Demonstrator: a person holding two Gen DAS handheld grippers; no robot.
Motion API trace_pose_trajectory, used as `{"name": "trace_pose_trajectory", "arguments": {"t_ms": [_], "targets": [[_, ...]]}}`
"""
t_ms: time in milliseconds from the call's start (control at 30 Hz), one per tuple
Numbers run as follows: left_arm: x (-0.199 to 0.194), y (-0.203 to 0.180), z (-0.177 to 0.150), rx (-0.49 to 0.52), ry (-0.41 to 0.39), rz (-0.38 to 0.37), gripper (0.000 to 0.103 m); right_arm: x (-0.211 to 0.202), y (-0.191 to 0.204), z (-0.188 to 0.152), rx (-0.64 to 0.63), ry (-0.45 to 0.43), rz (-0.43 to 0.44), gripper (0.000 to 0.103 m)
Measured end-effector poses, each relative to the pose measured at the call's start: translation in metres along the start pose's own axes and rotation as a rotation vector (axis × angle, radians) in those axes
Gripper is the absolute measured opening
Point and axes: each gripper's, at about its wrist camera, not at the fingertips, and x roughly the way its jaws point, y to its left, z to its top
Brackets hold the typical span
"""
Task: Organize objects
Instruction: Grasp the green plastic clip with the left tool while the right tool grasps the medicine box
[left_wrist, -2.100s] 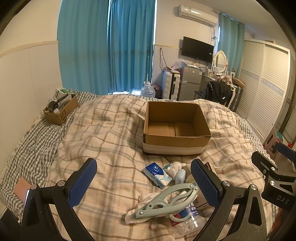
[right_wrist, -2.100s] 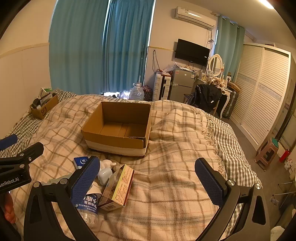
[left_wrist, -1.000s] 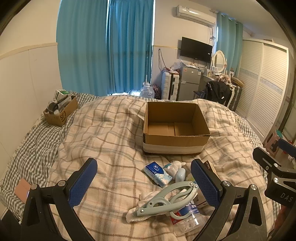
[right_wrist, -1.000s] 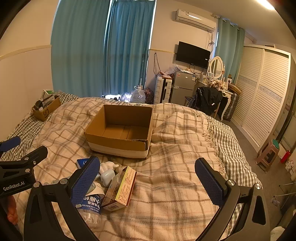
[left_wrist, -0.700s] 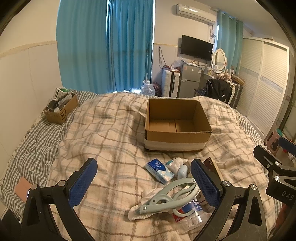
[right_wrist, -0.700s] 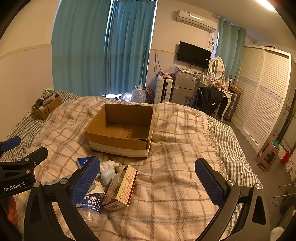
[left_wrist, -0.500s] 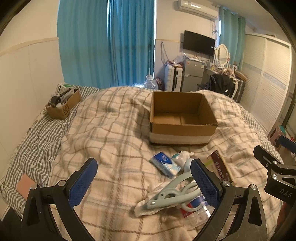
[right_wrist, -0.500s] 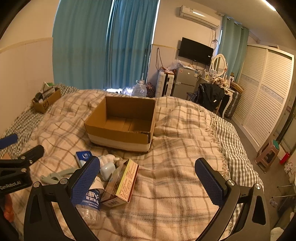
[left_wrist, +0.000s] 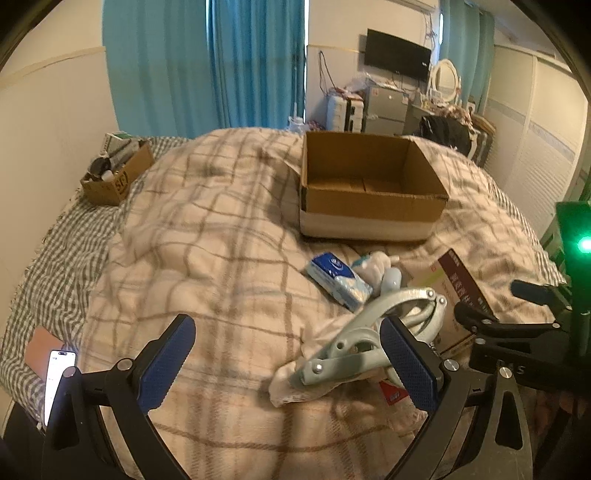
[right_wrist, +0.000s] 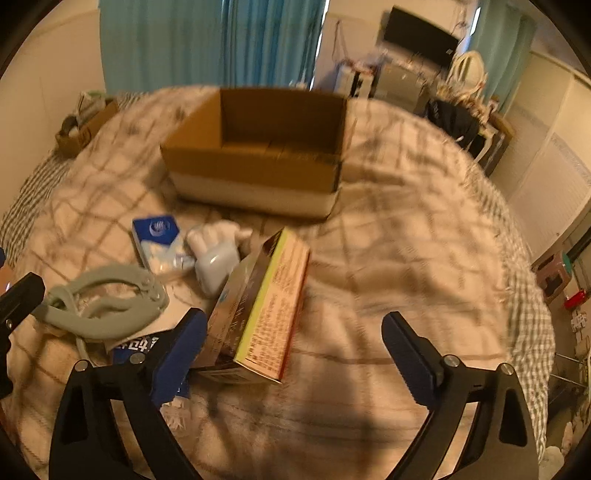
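Note:
An open, empty cardboard box (left_wrist: 369, 192) (right_wrist: 258, 162) stands on the plaid blanket. In front of it lies a pile: a blue tissue pack (left_wrist: 338, 278) (right_wrist: 159, 242), a small white and pale-blue bottle (left_wrist: 384, 269) (right_wrist: 216, 258), a large grey-green clamp (left_wrist: 369, 343) (right_wrist: 103, 299), a carton (right_wrist: 262, 314) (left_wrist: 458, 288) and a water bottle (right_wrist: 136, 350) under them. My left gripper (left_wrist: 288, 363) is open and empty, just left of the clamp. My right gripper (right_wrist: 291, 350) is open and empty, low over the carton.
A small cardboard box of odds and ends (left_wrist: 114, 171) sits at the bed's far left. A lit phone (left_wrist: 55, 380) lies at the near left edge. A wardrobe, fridge and desk stand beyond the bed on the right.
Both grippers have moved forward and down toward the pile. The right view now looks down on the carton. Nothing has been picked up.

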Motion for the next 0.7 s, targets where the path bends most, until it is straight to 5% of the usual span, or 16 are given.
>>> {"name": "trace_pose_trajectory", "arguments": {"t_ms": [167, 300, 500, 700], "targets": [[0.010, -0.008, -0.002, 0.025, 0.034, -0.007, 0.096, 0.008, 0.011, -0.003, -0.050, 0.046, 0.071, 0.053], [0.008, -0.018, -0.002, 0.043, 0.040, -0.043, 0.092, -0.009, 0.017, -0.002, -0.073, -0.015, 0.075, 0.040], [0.005, -0.039, 0.007, 0.103, 0.026, -0.104, 0.091, -0.051, 0.000, 0.011, -0.058, -0.151, 0.015, 0.033], [0.028, -0.065, 0.004, 0.164, 0.097, -0.154, 0.084, -0.069, -0.017, 0.016, -0.045, -0.190, -0.013, 0.029]]}}
